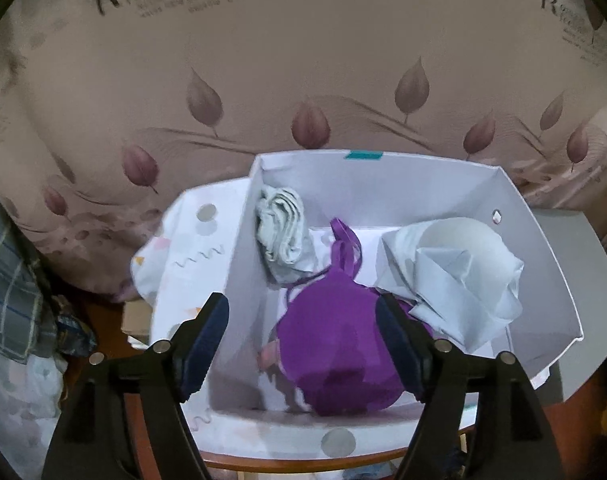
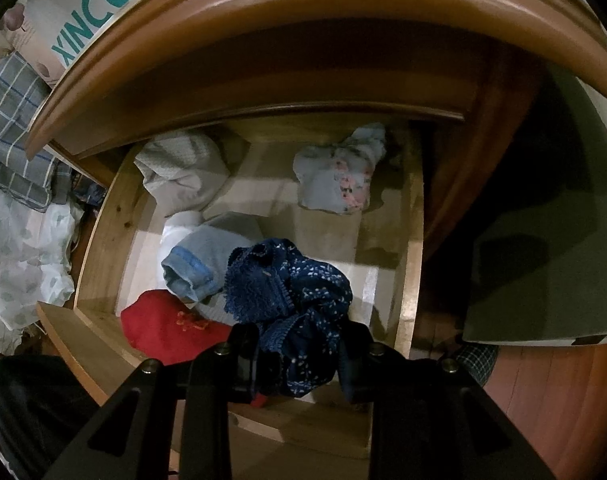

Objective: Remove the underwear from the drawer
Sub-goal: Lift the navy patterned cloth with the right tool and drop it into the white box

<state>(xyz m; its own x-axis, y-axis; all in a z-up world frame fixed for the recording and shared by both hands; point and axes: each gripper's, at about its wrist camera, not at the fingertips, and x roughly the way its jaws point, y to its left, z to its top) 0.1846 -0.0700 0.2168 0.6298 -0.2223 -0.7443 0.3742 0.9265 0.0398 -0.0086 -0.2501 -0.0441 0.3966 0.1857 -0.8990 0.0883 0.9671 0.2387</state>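
In the right wrist view my right gripper [image 2: 299, 356] is shut on dark blue patterned underwear [image 2: 291, 292] and holds it over the open wooden drawer [image 2: 103, 216]. In the drawer lie a red garment [image 2: 163, 328], a light blue one [image 2: 199, 264], a white one [image 2: 183, 172] and a floral one [image 2: 339, 176]. In the left wrist view my left gripper [image 1: 303, 340] is open above a white box [image 1: 367, 184], over a purple garment [image 1: 335, 344]. A grey rolled garment [image 1: 281, 228] and a white bra [image 1: 451, 268] also lie in the box.
The box stands on a wooden surface [image 1: 303, 460] against a leaf-patterned bedspread [image 1: 263, 80]. A checked cloth [image 2: 11, 120] and a white plastic bag [image 2: 19, 248] lie left of the drawer. The cabinet top [image 2: 303, 12] overhangs the drawer. Wooden floor [image 2: 551, 400] is at the right.
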